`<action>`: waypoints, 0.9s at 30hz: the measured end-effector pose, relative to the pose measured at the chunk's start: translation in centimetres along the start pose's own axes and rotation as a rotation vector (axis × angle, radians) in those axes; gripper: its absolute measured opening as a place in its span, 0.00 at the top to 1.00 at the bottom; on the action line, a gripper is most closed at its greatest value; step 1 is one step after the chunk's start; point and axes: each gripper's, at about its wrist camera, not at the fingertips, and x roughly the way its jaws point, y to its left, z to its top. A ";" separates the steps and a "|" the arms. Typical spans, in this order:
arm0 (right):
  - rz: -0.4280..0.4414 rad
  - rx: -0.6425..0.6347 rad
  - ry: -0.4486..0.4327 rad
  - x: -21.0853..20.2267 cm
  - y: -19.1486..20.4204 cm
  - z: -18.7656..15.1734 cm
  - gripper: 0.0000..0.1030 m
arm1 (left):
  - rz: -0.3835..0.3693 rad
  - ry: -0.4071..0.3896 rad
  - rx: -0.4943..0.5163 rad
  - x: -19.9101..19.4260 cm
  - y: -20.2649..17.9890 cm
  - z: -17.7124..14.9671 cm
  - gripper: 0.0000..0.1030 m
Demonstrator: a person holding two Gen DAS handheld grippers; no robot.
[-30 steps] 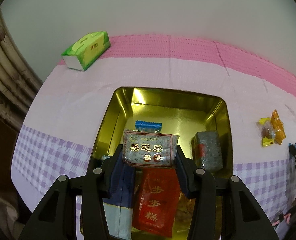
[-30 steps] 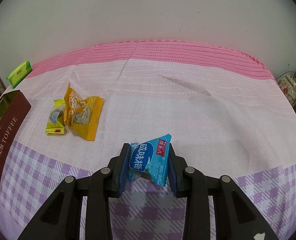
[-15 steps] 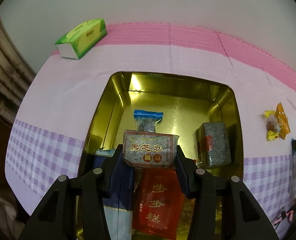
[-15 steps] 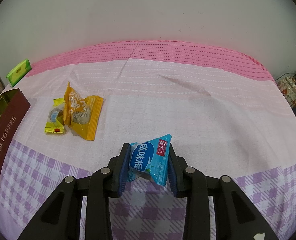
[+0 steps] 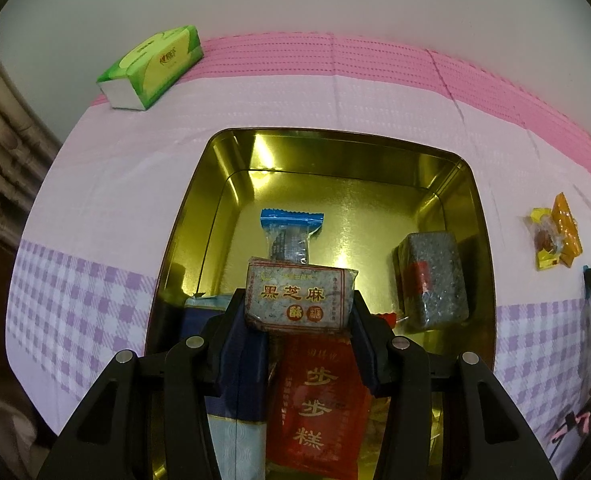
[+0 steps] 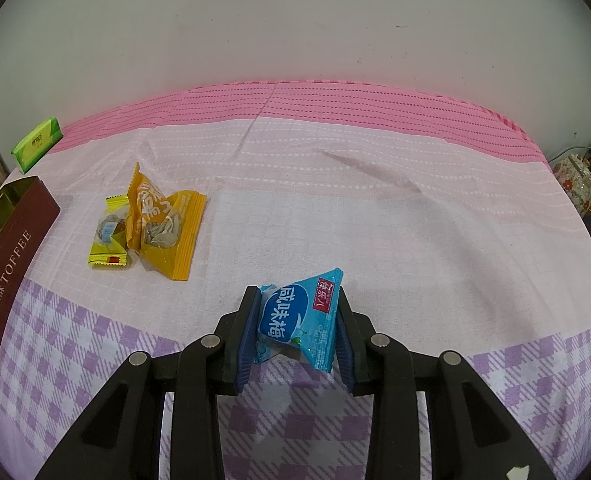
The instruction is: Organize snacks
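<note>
My left gripper (image 5: 300, 300) is shut on a grey sesame-candy block (image 5: 299, 298) and holds it above the open gold tin (image 5: 183, 236). Inside the tin lie a blue-topped packet (image 5: 289, 232), a grey speckled block (image 5: 433, 280), a red pouch (image 5: 319, 400) and a blue-and-white packet (image 5: 235, 408). My right gripper (image 6: 298, 322) is shut on a light-blue plum packet (image 6: 301, 320) just above the tablecloth. To its left lie an orange seed packet (image 6: 167, 228) and a yellow candy packet (image 6: 109, 236), beside the tin's maroon wall (image 6: 7, 280).
A green tissue pack (image 5: 153, 66) lies at the back left of the table, near the wall. The same orange and yellow packets (image 5: 555, 232) show right of the tin. A patterned teapot (image 6: 575, 184) and other items stand off the table's right edge.
The left view has tilted further down over the tin, so more of the tin's floor and the blue-topped packet show. The right gripper and its packet have stayed put.
</note>
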 end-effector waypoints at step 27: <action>-0.005 -0.010 0.000 0.2 -0.7 0.4 0.68 | 0.009 -0.095 0.015 -4.9 0.5 -2.3 0.46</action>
